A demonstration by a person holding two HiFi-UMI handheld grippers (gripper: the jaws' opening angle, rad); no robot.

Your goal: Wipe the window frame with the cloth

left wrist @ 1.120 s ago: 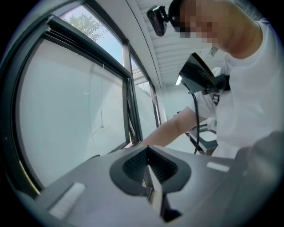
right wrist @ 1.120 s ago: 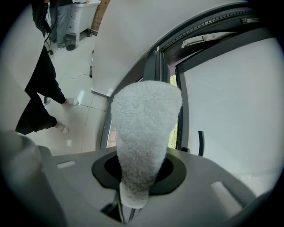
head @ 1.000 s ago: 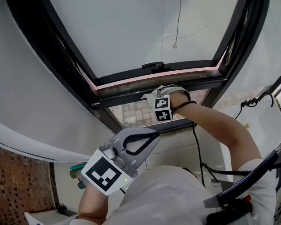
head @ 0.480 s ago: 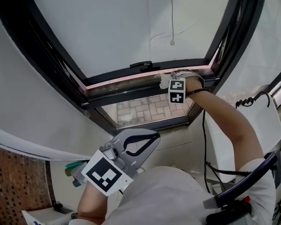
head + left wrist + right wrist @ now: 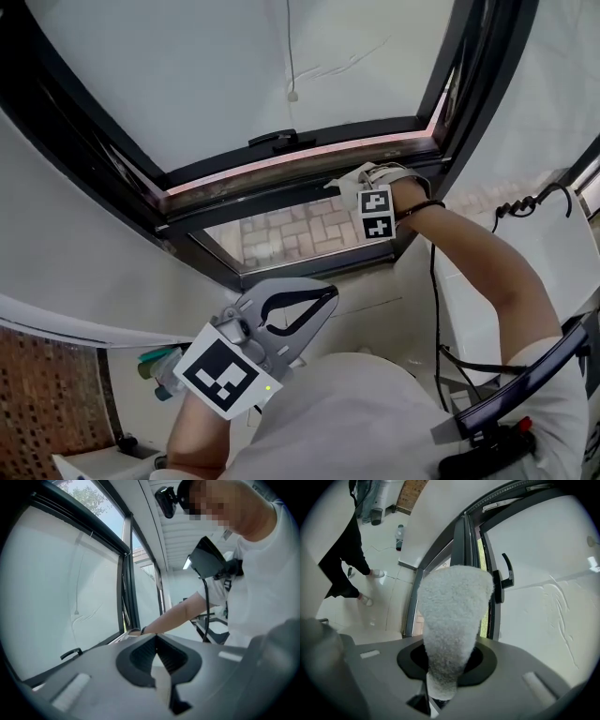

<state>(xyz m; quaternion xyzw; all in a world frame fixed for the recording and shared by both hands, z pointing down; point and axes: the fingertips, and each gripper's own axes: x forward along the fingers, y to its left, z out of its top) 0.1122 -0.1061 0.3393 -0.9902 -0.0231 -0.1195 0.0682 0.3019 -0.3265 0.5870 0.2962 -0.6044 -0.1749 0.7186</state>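
Note:
A white fluffy cloth (image 5: 453, 613) is pinched in my right gripper (image 5: 451, 641), which is shut on it. In the head view the right gripper (image 5: 359, 184) presses the cloth (image 5: 367, 172) against the lower rail of the black window frame (image 5: 272, 195), close to its right corner. The sash handle (image 5: 506, 577) lies just beyond the cloth. My left gripper (image 5: 328, 294) hangs low near the person's chest, well away from the window, shut with nothing in it; its closed tips (image 5: 156, 638) point towards the frame.
The sash handle (image 5: 273, 140) sits mid-rail, and a blind cord (image 5: 290, 58) hangs over the pane. A black cable (image 5: 433, 309) runs down the wall on the right. A person in dark clothes (image 5: 343, 559) and a bottle (image 5: 399, 535) are on the floor.
My right gripper has slid the cloth rightwards along the lower frame rail, away from the handle and towards the right corner. The left gripper has stayed in place.

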